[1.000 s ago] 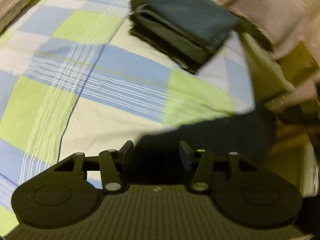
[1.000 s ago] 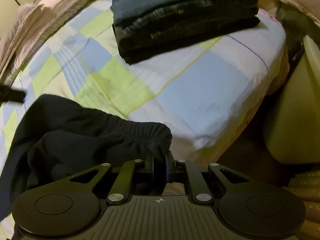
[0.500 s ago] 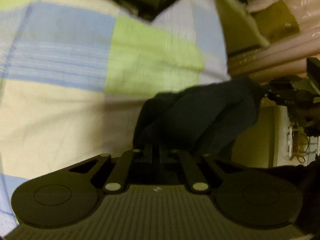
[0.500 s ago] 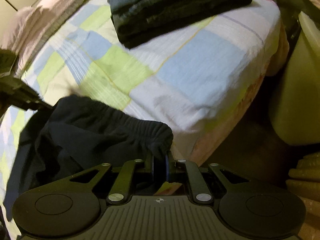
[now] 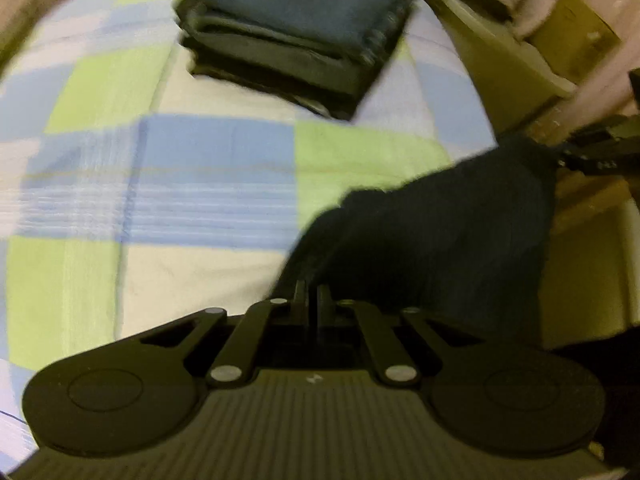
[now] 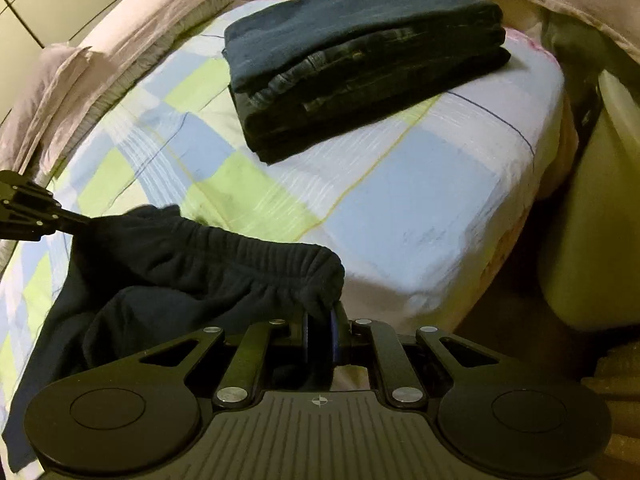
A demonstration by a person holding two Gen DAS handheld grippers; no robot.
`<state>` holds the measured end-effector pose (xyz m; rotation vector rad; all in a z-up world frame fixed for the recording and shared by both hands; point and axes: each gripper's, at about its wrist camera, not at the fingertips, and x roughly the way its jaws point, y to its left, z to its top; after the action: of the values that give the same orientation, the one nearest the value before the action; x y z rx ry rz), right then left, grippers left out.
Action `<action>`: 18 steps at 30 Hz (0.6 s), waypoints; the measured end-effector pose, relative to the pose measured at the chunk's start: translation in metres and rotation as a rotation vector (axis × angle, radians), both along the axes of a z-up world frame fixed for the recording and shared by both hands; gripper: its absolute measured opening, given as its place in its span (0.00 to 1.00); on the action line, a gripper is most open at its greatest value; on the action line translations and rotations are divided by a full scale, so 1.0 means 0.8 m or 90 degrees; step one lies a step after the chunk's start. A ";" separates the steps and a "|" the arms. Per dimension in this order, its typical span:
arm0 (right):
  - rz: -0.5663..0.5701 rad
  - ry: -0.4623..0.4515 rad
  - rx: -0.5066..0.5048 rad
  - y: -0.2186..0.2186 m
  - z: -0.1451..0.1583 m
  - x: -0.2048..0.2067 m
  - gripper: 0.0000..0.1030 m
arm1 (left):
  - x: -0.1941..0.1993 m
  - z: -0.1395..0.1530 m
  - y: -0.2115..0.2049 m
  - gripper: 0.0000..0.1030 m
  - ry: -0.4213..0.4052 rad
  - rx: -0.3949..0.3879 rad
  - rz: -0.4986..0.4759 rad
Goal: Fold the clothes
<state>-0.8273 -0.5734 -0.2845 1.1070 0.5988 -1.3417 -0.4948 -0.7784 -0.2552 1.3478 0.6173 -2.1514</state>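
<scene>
A dark garment with a gathered elastic waistband hangs between my two grippers over the near edge of the bed. My right gripper is shut on one end of the waistband. My left gripper is shut on the other end; it shows in the right wrist view at the left. The garment fills the right half of the left wrist view, which is blurred. The right gripper shows there at the far right.
A stack of folded dark clothes lies at the far end of the checked bed sheet. Pink bedding runs along the left side. A pale bin stands right of the bed.
My left gripper was open a second ago; it has closed on the garment's waistband and lifted it. The right gripper stayed shut on its end and rose a little.
</scene>
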 end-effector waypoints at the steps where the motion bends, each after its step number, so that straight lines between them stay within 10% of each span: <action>1: 0.001 0.005 -0.018 -0.006 0.009 -0.001 0.08 | 0.000 0.012 -0.001 0.01 0.005 -0.037 0.010; 7: 0.001 0.050 -0.118 -0.042 0.031 0.006 0.08 | -0.009 0.012 -0.016 0.01 -0.014 -0.172 0.060; 12: 0.003 0.067 -0.042 -0.083 -0.033 0.009 0.10 | -0.008 -0.048 -0.033 0.20 -0.055 -0.046 0.113; 16: -0.003 0.103 -0.032 -0.086 -0.037 0.005 0.63 | 0.052 -0.029 -0.001 0.30 -0.034 -0.043 0.201; 18: 0.004 0.114 -0.037 -0.080 -0.030 0.009 0.63 | 0.091 -0.021 0.018 0.30 -0.032 -0.030 0.258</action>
<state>-0.8205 -0.6373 -0.3083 0.9431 0.6885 -1.4528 -0.4221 -0.7637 -0.2722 1.1339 0.7430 -1.7909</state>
